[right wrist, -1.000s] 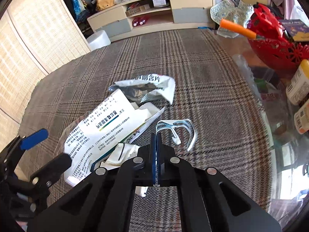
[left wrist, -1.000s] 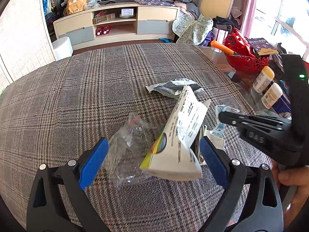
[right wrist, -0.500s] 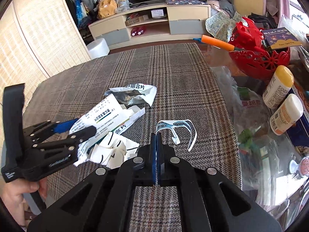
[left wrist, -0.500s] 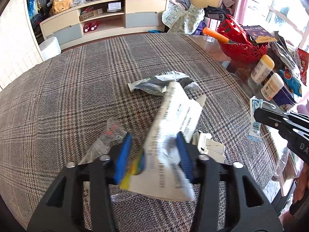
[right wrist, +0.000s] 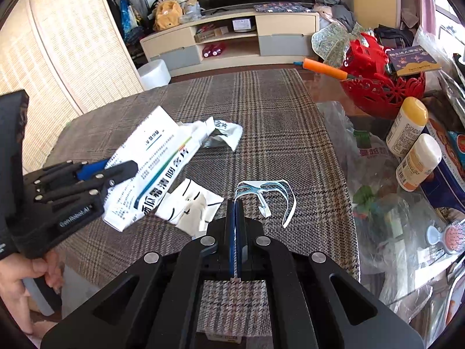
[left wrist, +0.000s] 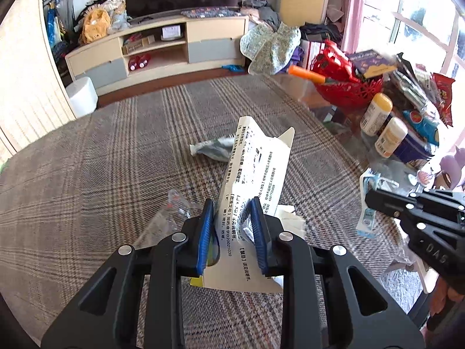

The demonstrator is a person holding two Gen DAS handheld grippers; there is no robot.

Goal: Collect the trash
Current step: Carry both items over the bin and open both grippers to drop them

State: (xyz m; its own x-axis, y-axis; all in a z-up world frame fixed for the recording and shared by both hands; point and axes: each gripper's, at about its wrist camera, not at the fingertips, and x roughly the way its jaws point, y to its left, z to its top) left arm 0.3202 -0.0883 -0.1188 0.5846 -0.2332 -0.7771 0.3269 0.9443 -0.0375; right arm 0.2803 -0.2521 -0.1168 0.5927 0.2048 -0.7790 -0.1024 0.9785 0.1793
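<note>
Since a second ago my left gripper (left wrist: 232, 218) has gone from wide open around the white box (left wrist: 255, 180) to clamped on it, and the box now stands lifted off the cloth (left wrist: 101, 174), tilting up toward the centre of the left view. In the right view the same box (right wrist: 157, 163) sits in the left gripper (right wrist: 122, 171) at middle left, with its printed face turned up and its far end over the cloth (right wrist: 276, 122).

My right gripper (right wrist: 234, 206) has its blue pads pressed together on the thin blue-and-white strip (right wrist: 261, 195), which curls out just ahead of the tips at frame centre. From the left view that strip (left wrist: 367, 203) hangs at the tip of the right gripper (left wrist: 375, 200) on the right edge.

Still lying on the cloth: a crumpled foil wrapper (right wrist: 223, 133) above centre, white folded paper (right wrist: 189, 206) just left of my right fingers, and a clear plastic scrap (left wrist: 171, 215) left of the left fingers (it is hard to make out).

The red basket (right wrist: 377, 93) and two yellow-capped bottles (right wrist: 412, 145) stand at the right, off the cloth.
</note>
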